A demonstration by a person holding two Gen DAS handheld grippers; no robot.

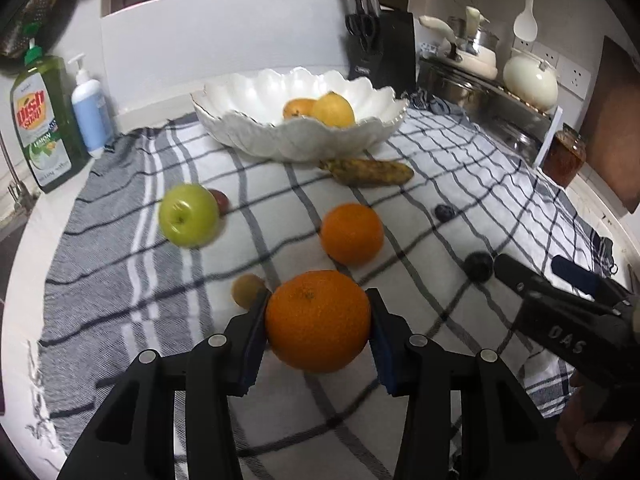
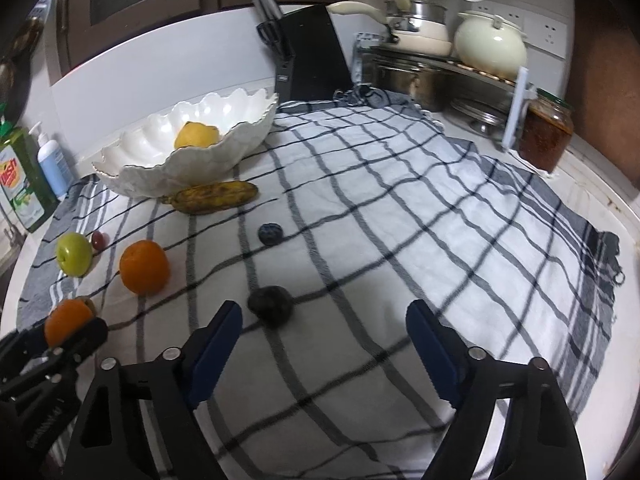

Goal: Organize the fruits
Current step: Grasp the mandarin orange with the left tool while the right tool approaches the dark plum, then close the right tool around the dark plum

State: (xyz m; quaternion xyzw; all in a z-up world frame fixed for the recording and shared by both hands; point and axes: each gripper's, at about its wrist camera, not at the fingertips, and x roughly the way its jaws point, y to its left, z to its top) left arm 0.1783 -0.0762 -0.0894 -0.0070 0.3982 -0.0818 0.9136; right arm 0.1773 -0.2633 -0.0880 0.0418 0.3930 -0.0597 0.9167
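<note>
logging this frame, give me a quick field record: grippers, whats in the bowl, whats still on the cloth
left gripper: shut on an orange
right gripper: open, holds nothing, near a dark fruit
bowl: white, scalloped, holds two yellow-orange fruits
on cloth: second orange, green apple, banana, small dark fruit, brown fruit
small red fruit: behind the apple

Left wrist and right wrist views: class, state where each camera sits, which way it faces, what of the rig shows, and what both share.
Left wrist: on the left gripper, facing the bowl; its fingers clamp an orange; right gripper at right.
Right wrist: on the open right gripper, facing the cloth.
Shared: bowl, banana, green apple.
</note>
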